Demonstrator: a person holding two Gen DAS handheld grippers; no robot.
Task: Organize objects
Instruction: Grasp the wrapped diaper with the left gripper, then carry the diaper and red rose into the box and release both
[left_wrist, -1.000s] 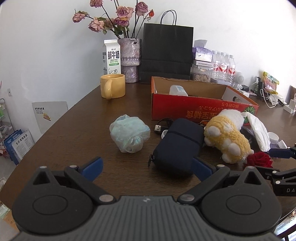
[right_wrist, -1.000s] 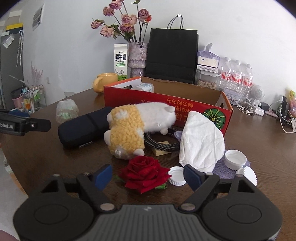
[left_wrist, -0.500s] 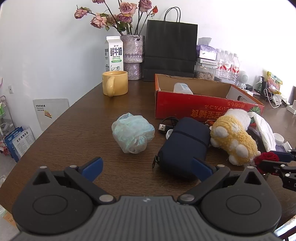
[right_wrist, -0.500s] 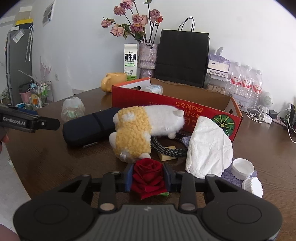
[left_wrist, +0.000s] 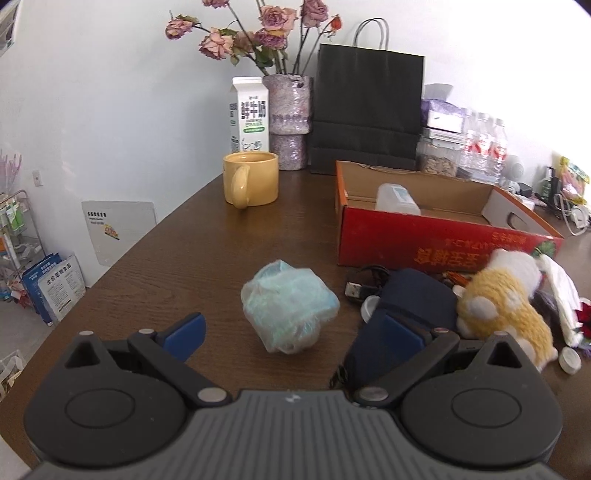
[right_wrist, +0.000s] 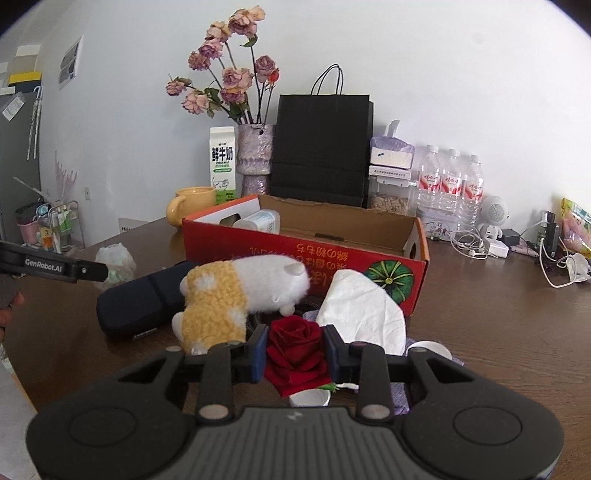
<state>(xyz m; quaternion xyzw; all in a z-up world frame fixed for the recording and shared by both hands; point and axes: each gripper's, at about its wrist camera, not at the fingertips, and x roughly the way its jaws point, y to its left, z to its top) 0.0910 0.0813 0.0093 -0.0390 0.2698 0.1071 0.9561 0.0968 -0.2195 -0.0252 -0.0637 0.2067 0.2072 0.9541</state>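
1. While the left tool (left_wrist: 291, 332) hangs released over the worktop (left_wrist: 184, 251), a bagged bundle (left_wrist: 290, 306) lies between its fingers, ungrasped.
2. The right tool (right_wrist: 295, 349) grips the rose (right_wrist: 295, 350); next, probably carry it to the box (right_wrist: 332, 225).

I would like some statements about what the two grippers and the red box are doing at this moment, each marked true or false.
1. The right gripper is shut on the red rose. True.
2. The left gripper holds the yellow mug. False: it is open and holds nothing; the mug stands far back on the table.
3. The plush toy lies inside the red box. False: it lies on the table in front of the box.
4. A plastic bottle lies inside the red box. True.
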